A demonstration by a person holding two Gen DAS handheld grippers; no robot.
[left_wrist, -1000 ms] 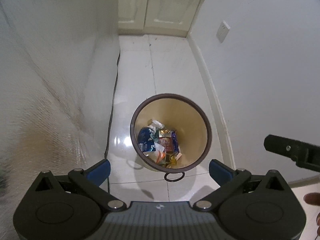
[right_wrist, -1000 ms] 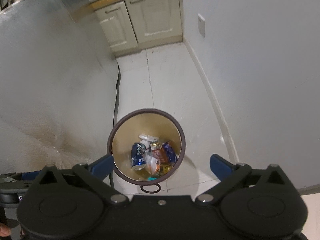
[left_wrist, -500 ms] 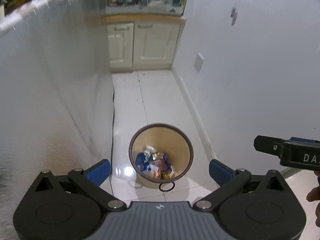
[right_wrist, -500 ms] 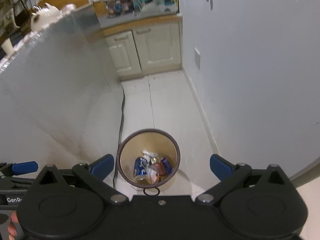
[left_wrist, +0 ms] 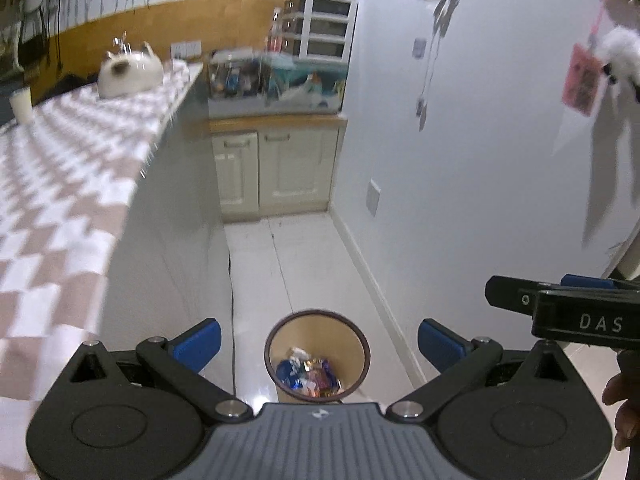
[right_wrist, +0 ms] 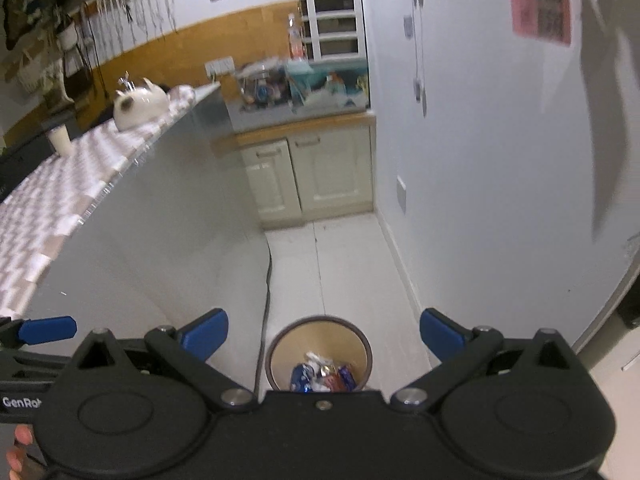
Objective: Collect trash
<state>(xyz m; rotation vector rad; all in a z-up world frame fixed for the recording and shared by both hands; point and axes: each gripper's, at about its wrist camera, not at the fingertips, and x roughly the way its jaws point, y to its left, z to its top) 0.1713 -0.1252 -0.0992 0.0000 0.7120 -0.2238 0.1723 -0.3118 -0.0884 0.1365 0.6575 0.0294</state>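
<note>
A round tan bin with a dark rim [left_wrist: 317, 320] stands on the white tiled floor far below both grippers, also seen as the bin [right_wrist: 320, 324] in the right wrist view. Inside lie several wrappers and a blue packet [left_wrist: 310, 376], the trash [right_wrist: 322, 376]. My left gripper [left_wrist: 318, 340] is open high above the bin with nothing between its blue fingertips. My right gripper [right_wrist: 323, 334] is open too and holds nothing. The right gripper's body [left_wrist: 560, 316] shows at the right edge of the left wrist view; the left gripper's blue finger [right_wrist: 46, 329] shows at the left of the right wrist view.
A table with a checked cloth [left_wrist: 60, 184] and a white teapot [left_wrist: 130, 72] runs along the left. Cream cabinets [left_wrist: 276, 168] close the far end of the narrow aisle; a white wall [left_wrist: 460, 200] stands on the right. A black cable [left_wrist: 231, 312] runs down the floor.
Both grippers have risen well away from the bin, which now looks much smaller. The tabletop and the far counter have come into view. Both grippers stay open.
</note>
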